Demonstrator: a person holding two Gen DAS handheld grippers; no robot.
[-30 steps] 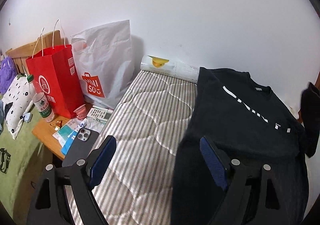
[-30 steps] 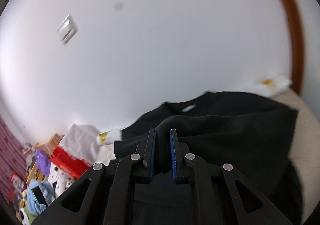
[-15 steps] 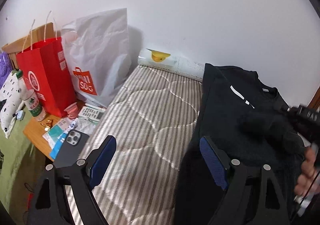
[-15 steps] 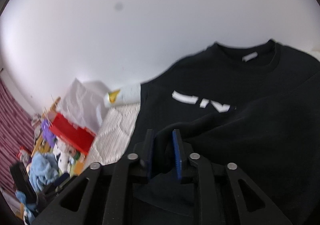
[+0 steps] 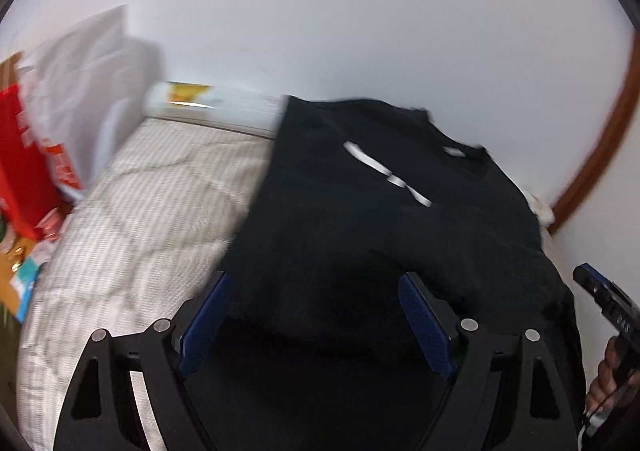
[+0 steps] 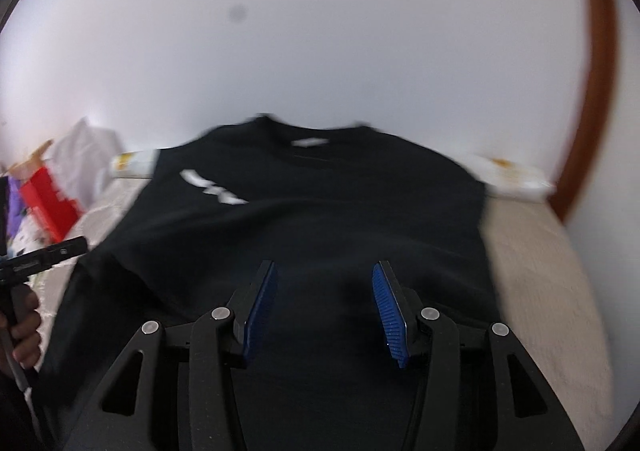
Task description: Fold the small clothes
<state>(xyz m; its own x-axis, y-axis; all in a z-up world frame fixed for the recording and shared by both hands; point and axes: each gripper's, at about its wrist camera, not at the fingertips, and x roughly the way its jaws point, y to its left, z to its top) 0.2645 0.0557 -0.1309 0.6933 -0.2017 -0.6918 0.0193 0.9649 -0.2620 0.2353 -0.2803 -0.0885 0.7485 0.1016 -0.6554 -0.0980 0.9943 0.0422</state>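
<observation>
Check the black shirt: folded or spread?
Partly folded: black shirt has one side flapped across its white print; collar still exposed.

A black sweatshirt (image 6: pixel 320 219) with white letters lies flat on the bed, one sleeve folded across its front.

Black shirt (image 5: pixel 360 219) motion-blurred, white lettering unreadable, hem hidden behind left claw (image 5: pixel 316 315), red bag (image 5: pixel 20 171) edge-cropped
</observation>
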